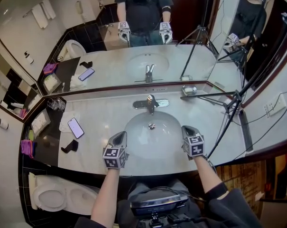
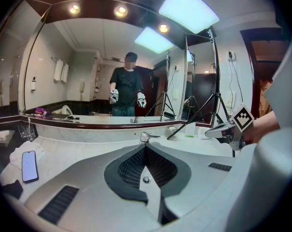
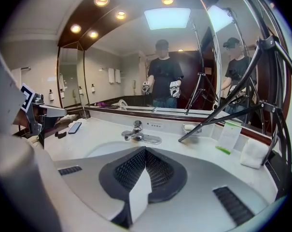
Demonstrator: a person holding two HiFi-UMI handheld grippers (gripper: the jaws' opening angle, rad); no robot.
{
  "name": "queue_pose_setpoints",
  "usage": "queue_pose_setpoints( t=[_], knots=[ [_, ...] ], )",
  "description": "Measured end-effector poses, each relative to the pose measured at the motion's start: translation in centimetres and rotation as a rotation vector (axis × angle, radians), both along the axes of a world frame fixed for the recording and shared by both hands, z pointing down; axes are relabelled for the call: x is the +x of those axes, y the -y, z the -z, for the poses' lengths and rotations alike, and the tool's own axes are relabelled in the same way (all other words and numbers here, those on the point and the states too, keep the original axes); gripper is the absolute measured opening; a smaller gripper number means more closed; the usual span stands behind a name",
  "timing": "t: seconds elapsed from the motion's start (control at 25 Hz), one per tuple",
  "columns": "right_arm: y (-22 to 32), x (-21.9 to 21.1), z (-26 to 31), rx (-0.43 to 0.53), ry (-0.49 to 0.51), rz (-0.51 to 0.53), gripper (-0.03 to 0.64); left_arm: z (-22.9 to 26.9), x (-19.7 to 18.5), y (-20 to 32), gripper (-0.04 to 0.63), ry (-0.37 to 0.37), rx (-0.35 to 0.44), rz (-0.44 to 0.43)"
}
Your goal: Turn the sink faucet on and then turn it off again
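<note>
No legible text in your view. Left gripper [image 1: 118, 137] and right gripper [image 1: 188, 129] carry black-and-white square marker patterns only, no letters or numbers. White folded card with green band [image 3: 229, 137]: print too small to read.

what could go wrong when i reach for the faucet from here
The left gripper and right gripper are both shut, so they may slip off the faucet lever rather than grip it. A tripod leg crosses the counter right of the faucet; a wide right-hand reach might knock it.
</note>
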State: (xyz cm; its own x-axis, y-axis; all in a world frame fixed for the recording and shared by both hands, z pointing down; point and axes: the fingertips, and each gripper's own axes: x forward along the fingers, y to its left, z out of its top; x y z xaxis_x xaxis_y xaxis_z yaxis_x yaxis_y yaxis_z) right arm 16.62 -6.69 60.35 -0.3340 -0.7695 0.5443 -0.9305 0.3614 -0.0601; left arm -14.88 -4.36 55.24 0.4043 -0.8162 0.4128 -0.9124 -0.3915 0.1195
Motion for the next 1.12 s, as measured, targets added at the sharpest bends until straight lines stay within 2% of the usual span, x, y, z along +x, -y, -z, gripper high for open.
queue_pose_setpoints(
  t=[0.24, 0.36, 0.6, 0.8, 0.96, 1.12],
  knots=[
    [0.0, -0.3, -0.5, 0.001, -0.037, 0.026, 0.018, -0.4, -0.2, -0.2, 0.0, -0.007, -0.008, 0.008],
    [0.0, -0.4, -0.3, 0.019, -0.092, 0.043, 0.018, -0.5, 0.0, -0.1, 0.0, -0.01, -0.011, 0.006],
    [0.7, -0.5, -0.7, 0.087, -0.369, 0.123, 0.026, -1.1, 0.8, 0.4, 0.0, -0.003, -0.019, -0.013],
    [2.4, -2.0, -2.1, 0.143, -0.577, 0.254, 0.083, -2.1, 2.0, 1.5, 0.0, 0.003, -0.031, -0.03],
    [4.6, -4.1, -2.7, 0.193, -0.701, 0.372, 0.134, -2.7, 2.7, 2.9, 0.001, 0.005, -0.036, -0.028],
    [7.3, -6.4, -3.3, 0.228, -0.772, 0.463, 0.158, -3.3, 2.9, 4.2, 0.0, 0.007, -0.04, -0.017]
  ],
)
